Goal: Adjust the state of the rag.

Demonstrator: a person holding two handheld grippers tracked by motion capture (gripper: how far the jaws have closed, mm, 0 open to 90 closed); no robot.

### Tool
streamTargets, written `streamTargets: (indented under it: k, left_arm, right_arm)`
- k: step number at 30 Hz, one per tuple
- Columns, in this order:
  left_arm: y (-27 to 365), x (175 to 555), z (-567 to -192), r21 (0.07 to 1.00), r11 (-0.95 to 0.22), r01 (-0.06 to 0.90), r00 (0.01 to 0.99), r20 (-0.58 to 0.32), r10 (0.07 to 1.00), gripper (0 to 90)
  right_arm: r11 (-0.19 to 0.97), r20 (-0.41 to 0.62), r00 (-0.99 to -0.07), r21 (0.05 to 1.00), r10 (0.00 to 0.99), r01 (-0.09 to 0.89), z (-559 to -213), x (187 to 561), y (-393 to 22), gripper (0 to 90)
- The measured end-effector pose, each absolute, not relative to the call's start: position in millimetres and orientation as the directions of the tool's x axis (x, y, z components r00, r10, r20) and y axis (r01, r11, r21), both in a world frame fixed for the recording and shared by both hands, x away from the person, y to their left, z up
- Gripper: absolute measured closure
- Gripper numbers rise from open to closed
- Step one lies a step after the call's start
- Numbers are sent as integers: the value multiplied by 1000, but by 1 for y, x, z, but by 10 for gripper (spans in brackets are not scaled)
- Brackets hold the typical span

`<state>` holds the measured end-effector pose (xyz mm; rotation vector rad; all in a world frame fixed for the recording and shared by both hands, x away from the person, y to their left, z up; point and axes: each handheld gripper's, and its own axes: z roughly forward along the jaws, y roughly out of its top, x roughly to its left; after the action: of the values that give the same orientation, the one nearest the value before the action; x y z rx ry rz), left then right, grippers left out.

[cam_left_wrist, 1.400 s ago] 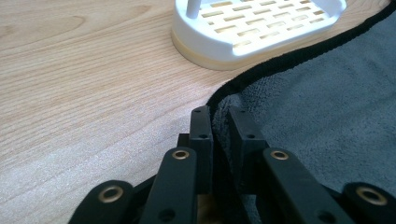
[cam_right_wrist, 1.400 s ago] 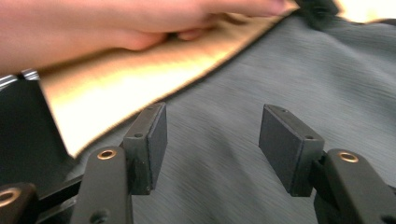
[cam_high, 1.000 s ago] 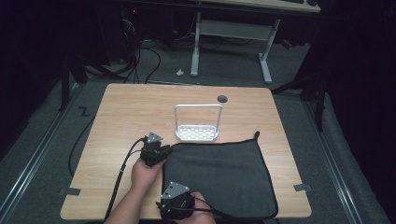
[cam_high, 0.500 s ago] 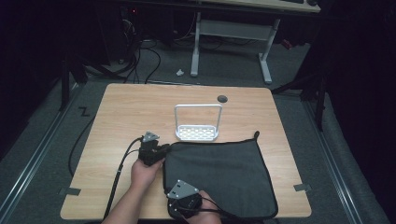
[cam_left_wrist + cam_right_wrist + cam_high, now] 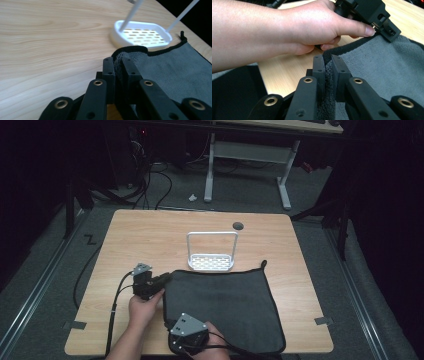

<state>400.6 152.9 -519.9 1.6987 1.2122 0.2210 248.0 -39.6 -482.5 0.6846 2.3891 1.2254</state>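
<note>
Since earlier frame, right gripper (image 5: 328,62) jaws have closed onto grey towel (image 5: 225,305) near-left corner; left gripper (image 5: 118,65) clamps far-left corner. Towel flat at table (image 5: 150,230) near-right, pinched for folding.

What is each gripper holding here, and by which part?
Both hold the grey cloth by its left edge. The left gripper is shut on the far left corner, near the white rack; the right gripper is shut on the near left corner.
</note>
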Motion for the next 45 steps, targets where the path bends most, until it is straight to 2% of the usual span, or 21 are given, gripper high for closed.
streamTargets:
  k: [7, 13, 18, 25, 32, 38, 45]
  left_arm:
    - [222, 380, -503, 796, 32, 604, 415, -348, 840, 824]
    - [238, 375, -489, 804, 34, 594, 407, -337, 849, 824]
    - [204, 381, -483, 811, 7, 585, 428, -316, 847, 824]
    - [137, 391, -484, 809, -33, 587, 445, -288, 848, 822]
    - [76, 398, -488, 808, -88, 583, 471, -247, 847, 822]
    - [40, 403, -490, 799, -130, 587, 491, -224, 842, 821]
    - [18, 405, -488, 798, -152, 583, 503, -207, 839, 819]
  right_arm:
    - [512, -102, -868, 838, 485, 188, -477, 245, 10, 832]
    - [500, -108, -888, 853, 446, 148, -467, 241, 36, 832]
    - [487, -109, -868, 858, 484, 164, -463, 242, 13, 832]
    - [482, -121, -815, 851, 566, 208, -465, 241, -49, 831]
    - [445, -92, -765, 854, 638, 269, -473, 241, -107, 830]
    - [444, -98, -727, 844, 680, 302, -482, 240, -140, 829]
    - [438, -100, -695, 837, 712, 329, -482, 240, -169, 827]
